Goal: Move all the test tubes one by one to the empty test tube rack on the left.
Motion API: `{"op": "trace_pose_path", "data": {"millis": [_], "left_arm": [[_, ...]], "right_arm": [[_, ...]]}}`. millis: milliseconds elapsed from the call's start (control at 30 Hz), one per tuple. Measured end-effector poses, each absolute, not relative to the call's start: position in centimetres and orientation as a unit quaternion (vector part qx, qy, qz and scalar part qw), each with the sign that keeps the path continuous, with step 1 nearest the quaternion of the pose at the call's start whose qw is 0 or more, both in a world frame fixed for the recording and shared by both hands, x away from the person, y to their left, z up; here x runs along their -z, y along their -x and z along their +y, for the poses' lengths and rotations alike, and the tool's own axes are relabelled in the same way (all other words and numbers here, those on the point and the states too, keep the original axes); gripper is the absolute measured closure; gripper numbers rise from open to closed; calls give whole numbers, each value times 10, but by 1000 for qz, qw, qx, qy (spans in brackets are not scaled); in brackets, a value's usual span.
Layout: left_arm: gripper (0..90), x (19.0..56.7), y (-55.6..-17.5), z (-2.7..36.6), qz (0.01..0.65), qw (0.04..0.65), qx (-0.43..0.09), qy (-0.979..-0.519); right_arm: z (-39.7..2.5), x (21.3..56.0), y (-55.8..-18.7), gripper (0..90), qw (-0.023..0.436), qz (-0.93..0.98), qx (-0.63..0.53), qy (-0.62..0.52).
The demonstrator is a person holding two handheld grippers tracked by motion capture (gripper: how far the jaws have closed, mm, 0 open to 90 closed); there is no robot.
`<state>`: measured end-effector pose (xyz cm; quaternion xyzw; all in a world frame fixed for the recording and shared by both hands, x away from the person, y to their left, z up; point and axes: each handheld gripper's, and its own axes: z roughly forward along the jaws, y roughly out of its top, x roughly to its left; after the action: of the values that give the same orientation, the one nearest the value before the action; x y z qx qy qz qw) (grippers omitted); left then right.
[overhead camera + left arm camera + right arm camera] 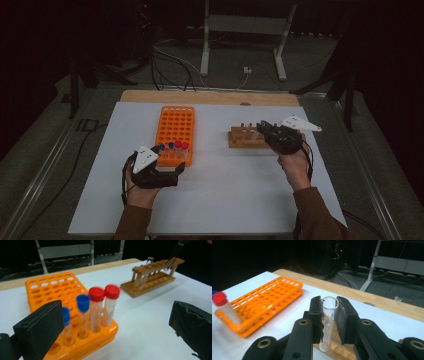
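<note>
White tabletop (225,190); clear round-bottomed glass tube (327,322).

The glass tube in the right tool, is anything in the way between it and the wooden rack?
Nothing visible blocks it. The right tool is shut on the glass tube, held just above the wooden rack, with only open air below. Another tube stands in the rack, off to one side.

High view looks steeply down from above the table's near edge; both gripper views sit low and close, facing across it, sharing the orange rack (175,131) (50,290) (264,300).
</note>
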<state>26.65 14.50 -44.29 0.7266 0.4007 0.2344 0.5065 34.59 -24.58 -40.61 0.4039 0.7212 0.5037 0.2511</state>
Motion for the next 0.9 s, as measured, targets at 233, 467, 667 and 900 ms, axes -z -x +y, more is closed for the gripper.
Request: {"op": "trace_pose_path", "data": {"millis": [233, 467, 667, 900], "left_arm": [[6, 429, -268, 129, 378, 519, -228, -732], [9, 423, -270, 107, 358, 527, -214, -740], [12, 423, -273, 84, 339, 532, -200, -750], [31, 430, -279, 56, 320, 522, -185, -768]], "right_arm": [[-237, 410, -336, 756, 228, 736, -500, -395], [-228, 414, -324, 756, 207, 747, -502, -383], [-218, 417, -315, 755, 187, 756, -504, -373], [-209, 419, -306, 755, 170, 762, -511, -360]]}}
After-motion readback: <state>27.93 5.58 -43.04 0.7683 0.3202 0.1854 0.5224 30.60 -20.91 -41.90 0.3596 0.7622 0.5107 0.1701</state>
